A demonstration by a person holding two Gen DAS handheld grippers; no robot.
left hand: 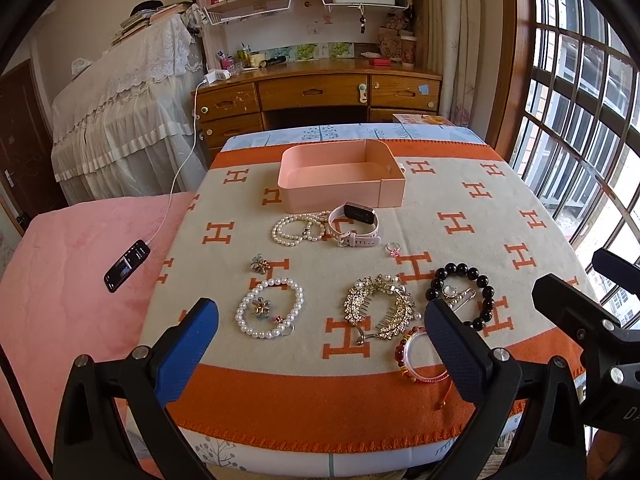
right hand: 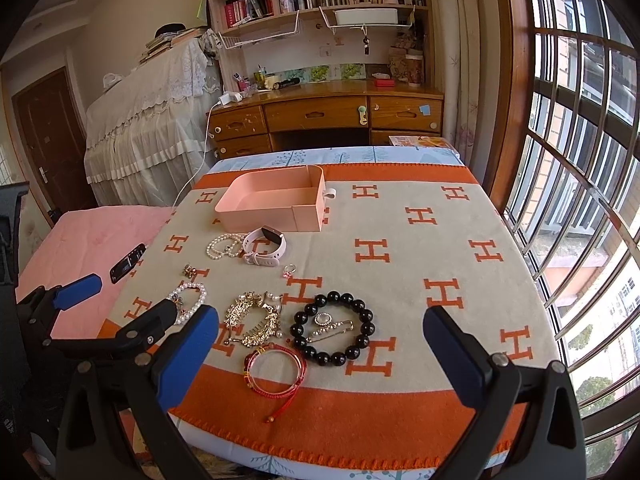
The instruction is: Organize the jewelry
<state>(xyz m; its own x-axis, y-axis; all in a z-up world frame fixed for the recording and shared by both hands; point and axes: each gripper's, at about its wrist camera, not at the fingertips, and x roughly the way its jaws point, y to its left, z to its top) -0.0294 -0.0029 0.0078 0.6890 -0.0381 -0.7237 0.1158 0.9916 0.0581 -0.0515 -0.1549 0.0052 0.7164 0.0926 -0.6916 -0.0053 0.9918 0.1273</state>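
A pink open box (left hand: 342, 178) (right hand: 276, 200) stands at the far side of the orange-and-beige blanket (left hand: 460, 200). Nearer lie a pearl necklace (left hand: 298, 229), a pink smartwatch (left hand: 356, 226) (right hand: 266, 250), a small ring (left hand: 393, 249), a pearl bracelet (left hand: 270, 307) (right hand: 192, 300), a gold hair comb (left hand: 380, 308) (right hand: 252, 318), a black bead bracelet (left hand: 466, 294) (right hand: 332, 328) around a brooch (right hand: 330, 324), and a red cord bracelet (right hand: 276, 368). My left gripper (left hand: 320, 340) is open above the near edge. My right gripper (right hand: 320, 348) is open too, empty.
A black phone (left hand: 127, 266) on a white cable lies on the pink bedding (left hand: 72, 280) to the left. A wooden desk (left hand: 320, 92) with shelves stands behind the table, a lace-covered piece left of it. A barred window (left hand: 580, 140) runs along the right.
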